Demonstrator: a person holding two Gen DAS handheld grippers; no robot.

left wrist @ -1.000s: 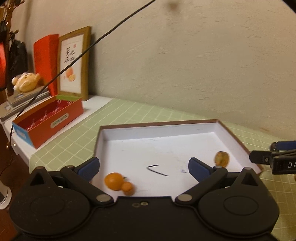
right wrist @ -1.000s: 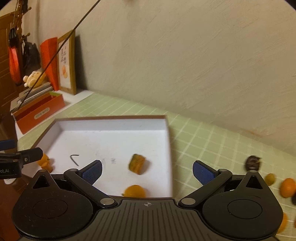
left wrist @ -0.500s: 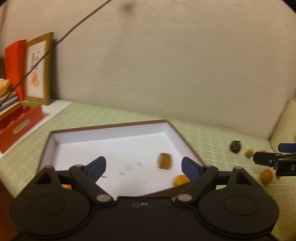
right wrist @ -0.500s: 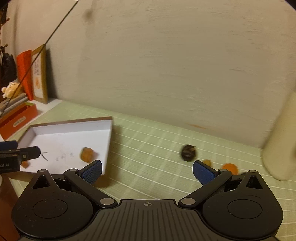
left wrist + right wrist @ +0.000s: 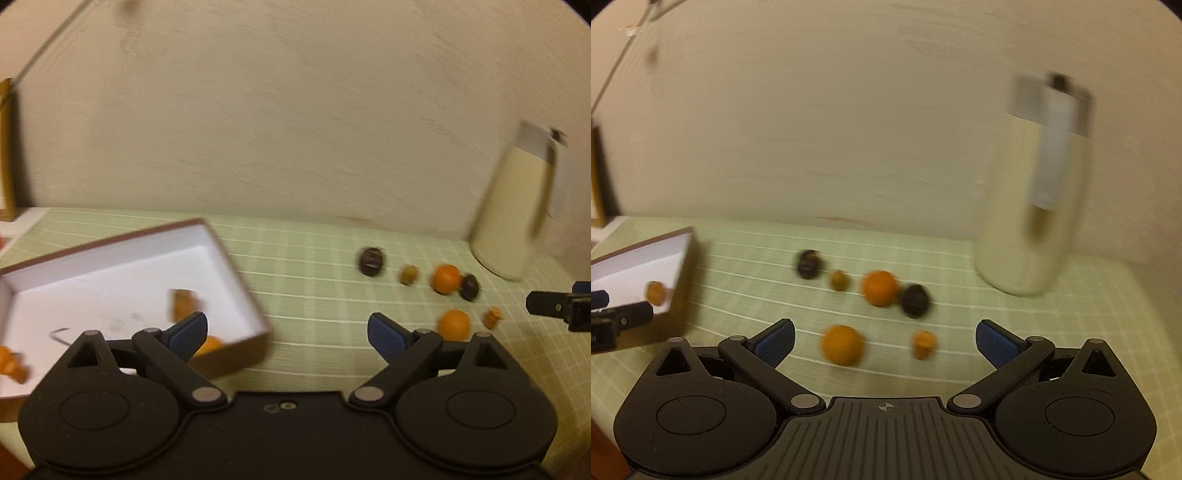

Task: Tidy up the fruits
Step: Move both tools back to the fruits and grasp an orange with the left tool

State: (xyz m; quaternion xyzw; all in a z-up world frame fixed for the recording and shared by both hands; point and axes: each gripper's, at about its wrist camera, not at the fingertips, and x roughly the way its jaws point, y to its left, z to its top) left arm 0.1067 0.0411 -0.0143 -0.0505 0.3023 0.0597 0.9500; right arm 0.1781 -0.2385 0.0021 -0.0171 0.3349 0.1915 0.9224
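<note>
Six loose fruits lie on the green checked desk between the white box and cream jug by the wall, both left gripper and right gripper gaping, empty.

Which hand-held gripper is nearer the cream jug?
Right. The right hand-held gripper faces the loose fruit beside the cream jug; the left hand-held gripper sits farther left, by the box.

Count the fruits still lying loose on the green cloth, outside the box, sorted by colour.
Round orange fruits: 2
Dark fruits: 2
Olive fruit: 1
Small orange-brown piece: 1
Total: 6
</note>
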